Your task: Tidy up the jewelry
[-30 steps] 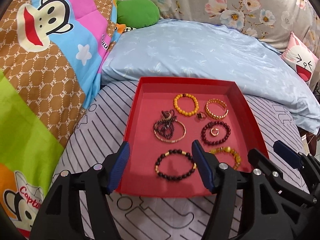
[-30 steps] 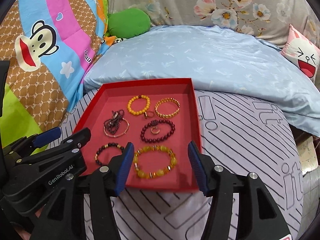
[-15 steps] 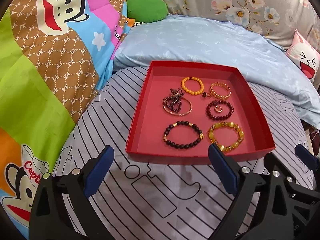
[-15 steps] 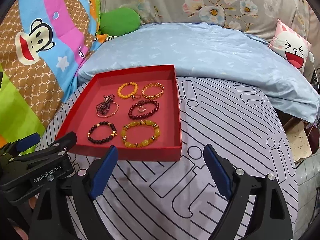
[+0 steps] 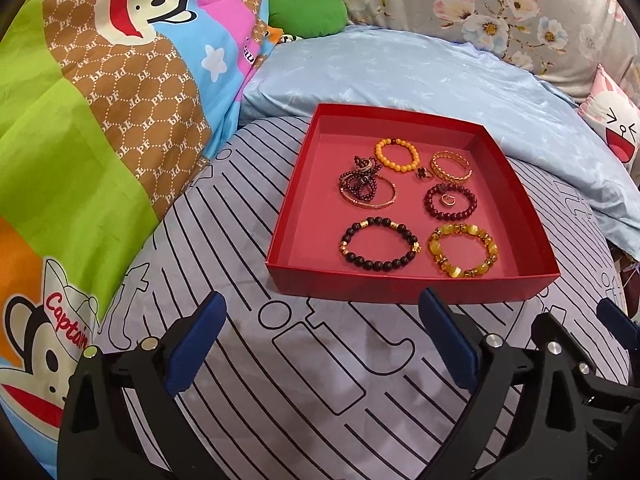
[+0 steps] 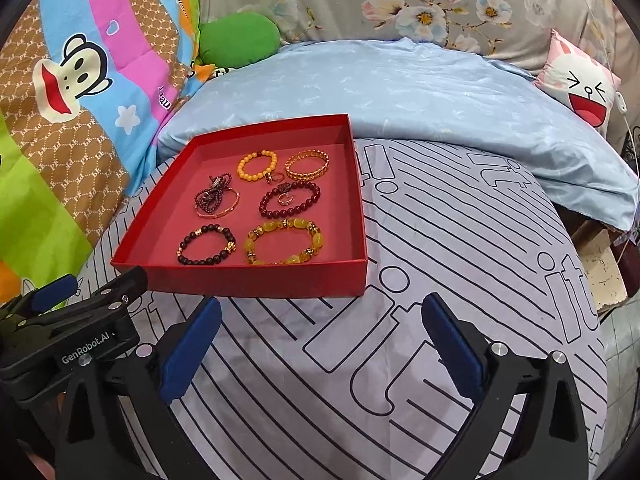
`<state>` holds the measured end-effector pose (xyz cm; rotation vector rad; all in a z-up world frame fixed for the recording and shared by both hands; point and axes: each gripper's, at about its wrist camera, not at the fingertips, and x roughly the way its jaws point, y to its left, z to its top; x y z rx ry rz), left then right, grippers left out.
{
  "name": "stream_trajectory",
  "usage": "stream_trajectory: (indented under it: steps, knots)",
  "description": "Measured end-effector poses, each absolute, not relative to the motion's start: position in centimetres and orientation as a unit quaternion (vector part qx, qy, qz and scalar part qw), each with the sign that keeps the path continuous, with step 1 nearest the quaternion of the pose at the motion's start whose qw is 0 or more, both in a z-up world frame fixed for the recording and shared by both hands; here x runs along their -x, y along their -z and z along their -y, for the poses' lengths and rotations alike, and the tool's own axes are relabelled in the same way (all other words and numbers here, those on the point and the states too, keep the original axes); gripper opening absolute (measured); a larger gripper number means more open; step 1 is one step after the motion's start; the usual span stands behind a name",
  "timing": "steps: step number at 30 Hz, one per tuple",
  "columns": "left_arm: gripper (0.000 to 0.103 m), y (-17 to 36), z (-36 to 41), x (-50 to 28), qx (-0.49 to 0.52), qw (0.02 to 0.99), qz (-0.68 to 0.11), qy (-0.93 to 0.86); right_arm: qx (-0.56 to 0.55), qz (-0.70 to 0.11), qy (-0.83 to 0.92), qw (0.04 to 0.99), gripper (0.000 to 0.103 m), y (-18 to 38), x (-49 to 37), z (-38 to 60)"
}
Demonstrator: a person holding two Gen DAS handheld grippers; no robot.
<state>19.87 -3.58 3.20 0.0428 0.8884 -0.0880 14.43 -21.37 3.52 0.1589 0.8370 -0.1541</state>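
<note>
A: Where is the jewelry?

B: In the red tray point(image 5: 408, 290) on the striped bed cover point(image 5: 320, 380): a dark bead bracelet point(image 5: 379, 243) beside a yellow bracelet point(image 5: 463, 251), others behind.

A: And the fingers?

B: Left gripper point(image 5: 324, 344) and right gripper point(image 6: 320, 350) both spread wide, empty, short of the tray.

A: Any difference between views?

B: Only the right wrist view shows the left gripper's body from the side and a floor edge on the right.

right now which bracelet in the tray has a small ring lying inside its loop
The dark red beaded bracelet, mid-right in the red tray; a small gold ring lies inside it.
</note>
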Motion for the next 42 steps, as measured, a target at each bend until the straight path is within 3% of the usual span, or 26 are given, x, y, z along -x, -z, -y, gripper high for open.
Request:
stream_trajectory:
  steps: [42]
  knots:
    - [0.094,-2.47,3.31,-19.37,-0.02,0.9,-0.433,0.04,-0.079,-0.412,0.078,0.905,0.097,-2.58,-13.6,21.32]
